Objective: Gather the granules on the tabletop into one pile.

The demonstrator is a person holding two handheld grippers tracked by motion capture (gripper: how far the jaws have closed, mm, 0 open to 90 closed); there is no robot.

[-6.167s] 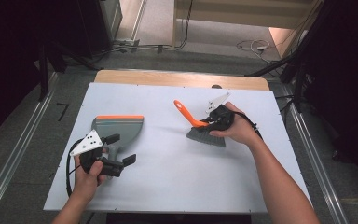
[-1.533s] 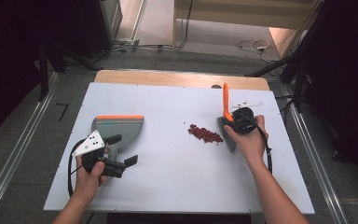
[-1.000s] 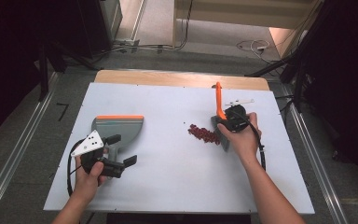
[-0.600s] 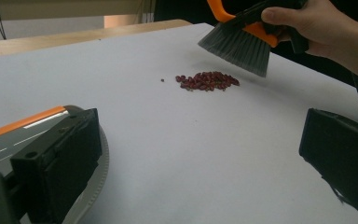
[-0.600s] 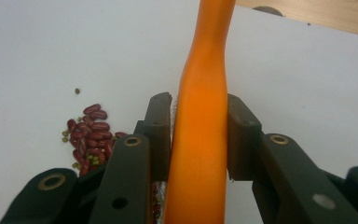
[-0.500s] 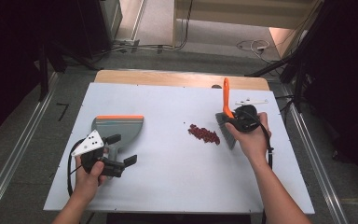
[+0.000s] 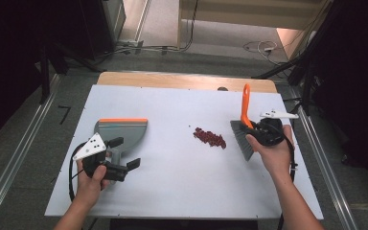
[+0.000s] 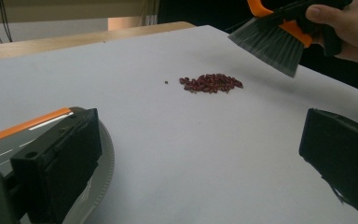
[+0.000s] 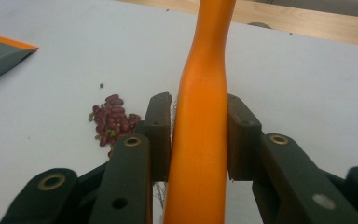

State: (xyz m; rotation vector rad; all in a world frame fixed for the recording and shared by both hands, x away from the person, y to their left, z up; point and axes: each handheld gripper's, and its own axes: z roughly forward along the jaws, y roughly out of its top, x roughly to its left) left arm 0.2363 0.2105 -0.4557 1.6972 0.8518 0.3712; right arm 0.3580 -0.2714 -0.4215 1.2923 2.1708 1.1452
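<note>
Right claw (image 7: 254, 129) clamps brush (image 7: 243, 129) nr table's right edge (image 7: 297, 158); left claw (image 7: 124, 153) open w/ bare room

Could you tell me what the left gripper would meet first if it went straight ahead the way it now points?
Probably the pile of red beans: it lies ahead between the open jaws of the left gripper, across bare white table. Depth is hard to judge.

The table (image 7: 182, 191) is evenly lit from above, while the surroundings are left dark; soft shadows are cast. The beans (image 8: 211, 83) are rendered sharp, the near jaws blurred. Slight softness is seen in the high view
</note>
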